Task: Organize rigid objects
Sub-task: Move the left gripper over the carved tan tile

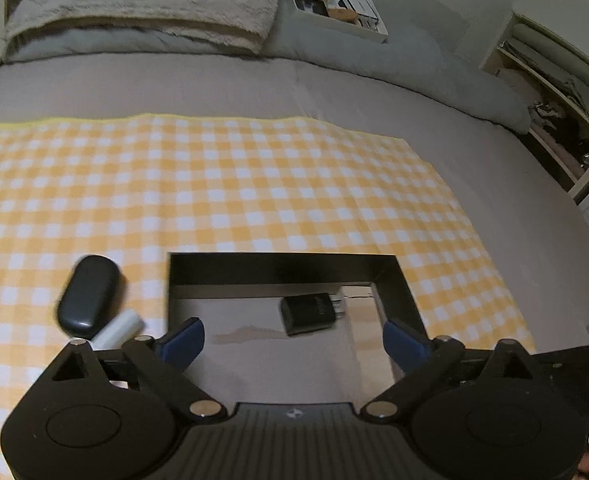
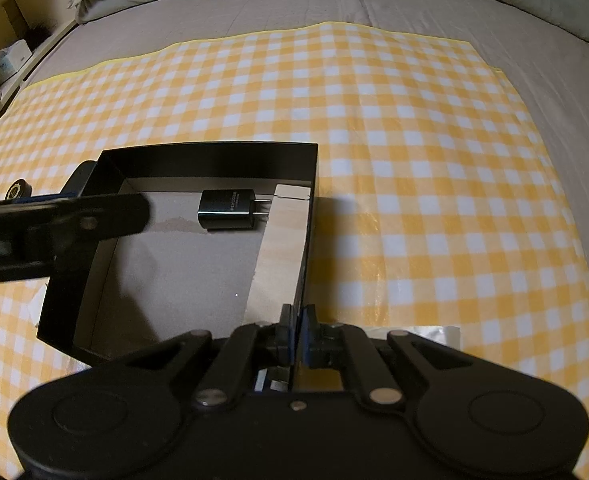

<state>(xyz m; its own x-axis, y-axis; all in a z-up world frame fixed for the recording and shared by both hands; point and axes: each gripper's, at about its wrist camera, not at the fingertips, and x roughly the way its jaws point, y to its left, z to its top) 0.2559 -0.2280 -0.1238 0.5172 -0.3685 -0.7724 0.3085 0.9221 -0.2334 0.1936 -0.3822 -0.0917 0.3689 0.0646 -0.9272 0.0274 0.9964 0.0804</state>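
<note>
A black open box [image 1: 394, 280] [image 2: 214, 160] lies on the yellow checked cloth. A black plug charger [image 1: 310, 312] [image 2: 226, 208] lies inside it near the far wall. My left gripper [image 1: 294, 340] is open and empty, held over the box's near part. My right gripper [image 2: 298, 336] is shut on the box's right wall at the near corner. A black oval case [image 1: 88, 294] and a white cylinder [image 1: 118, 328] lie on the cloth left of the box. A small round black object [image 2: 18, 190] lies further left.
The checked cloth [image 1: 254, 184] [image 2: 414, 160] covers a grey bed. A pillow [image 1: 142, 0] and a white tray of small items [image 1: 334, 4] lie at the head of the bed. Open shelves [image 1: 554, 100] stand to the right.
</note>
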